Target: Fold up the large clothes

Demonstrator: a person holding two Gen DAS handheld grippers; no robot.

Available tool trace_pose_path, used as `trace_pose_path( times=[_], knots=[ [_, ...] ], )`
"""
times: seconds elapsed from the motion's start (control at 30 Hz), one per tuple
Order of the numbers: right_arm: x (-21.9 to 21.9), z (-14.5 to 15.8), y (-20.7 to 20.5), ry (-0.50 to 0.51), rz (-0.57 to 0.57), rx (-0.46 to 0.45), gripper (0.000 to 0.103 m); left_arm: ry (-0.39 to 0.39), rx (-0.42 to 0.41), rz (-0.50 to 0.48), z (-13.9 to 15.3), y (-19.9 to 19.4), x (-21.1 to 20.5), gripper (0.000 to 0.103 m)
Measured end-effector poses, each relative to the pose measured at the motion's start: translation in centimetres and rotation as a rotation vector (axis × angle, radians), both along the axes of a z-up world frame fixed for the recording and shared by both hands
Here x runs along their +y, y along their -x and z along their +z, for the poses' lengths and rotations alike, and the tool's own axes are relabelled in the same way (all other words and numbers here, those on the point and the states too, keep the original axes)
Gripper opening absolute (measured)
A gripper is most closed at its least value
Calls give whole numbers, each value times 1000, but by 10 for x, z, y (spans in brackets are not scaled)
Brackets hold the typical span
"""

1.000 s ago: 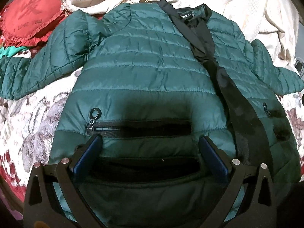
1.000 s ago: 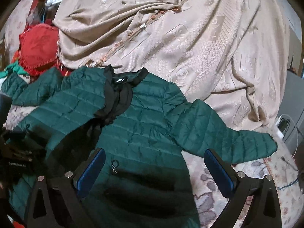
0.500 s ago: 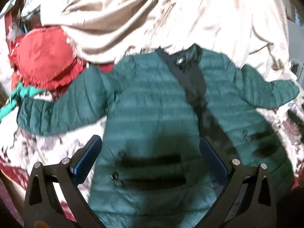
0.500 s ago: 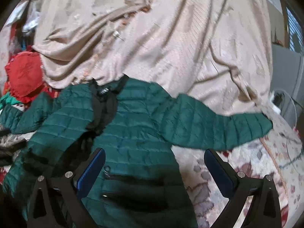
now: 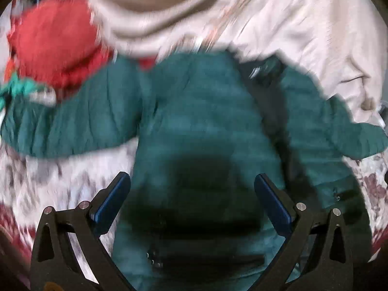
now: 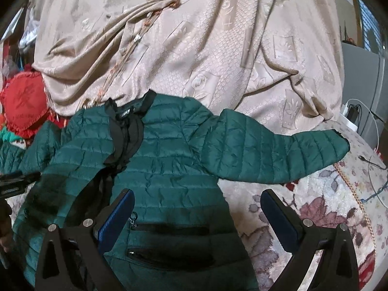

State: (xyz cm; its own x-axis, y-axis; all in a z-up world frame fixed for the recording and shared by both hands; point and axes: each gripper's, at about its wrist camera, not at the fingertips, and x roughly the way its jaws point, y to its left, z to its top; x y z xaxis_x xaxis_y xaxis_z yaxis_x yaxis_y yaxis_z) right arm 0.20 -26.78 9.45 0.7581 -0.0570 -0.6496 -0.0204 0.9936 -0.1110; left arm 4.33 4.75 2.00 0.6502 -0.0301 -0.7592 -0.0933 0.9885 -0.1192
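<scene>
A dark green quilted puffer jacket (image 6: 169,160) lies front up on a floral bedspread, black collar at the far end, both sleeves spread out to the sides. The left wrist view is blurred and shows the same jacket (image 5: 198,121). My left gripper (image 5: 191,194) is open and empty, above the jacket's lower body. My right gripper (image 6: 196,206) is open and empty, above the jacket's right hem by a zip pocket (image 6: 169,229). The right sleeve (image 6: 278,152) stretches out to the right.
A beige patterned blanket (image 6: 206,43) is heaped behind the jacket. A red frilled cushion (image 6: 24,104) lies at the far left, also in the left wrist view (image 5: 55,41). The floral bedspread (image 6: 315,211) shows at right, with cables and a charger (image 6: 351,111) past its edge.
Both grippers have pulled back and up from the jacket, so more of it and the blanket shows. The left view has become blurred. Both grippers stay open.
</scene>
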Motion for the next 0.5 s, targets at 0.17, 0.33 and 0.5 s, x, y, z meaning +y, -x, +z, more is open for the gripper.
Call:
trace_pose_path(
  times=[0.17,0.33,0.5],
  knots=[
    [6,-3,-5,3,10,4,103,38,-14,-40,1,3,-4,102],
    [11,-7,-6,24,29,14,103,33,-18,-83,1,7,-17,102],
    [8,-4,-5,6,21,3,103,-1,-41,-105,0,9,-28,102]
  ],
)
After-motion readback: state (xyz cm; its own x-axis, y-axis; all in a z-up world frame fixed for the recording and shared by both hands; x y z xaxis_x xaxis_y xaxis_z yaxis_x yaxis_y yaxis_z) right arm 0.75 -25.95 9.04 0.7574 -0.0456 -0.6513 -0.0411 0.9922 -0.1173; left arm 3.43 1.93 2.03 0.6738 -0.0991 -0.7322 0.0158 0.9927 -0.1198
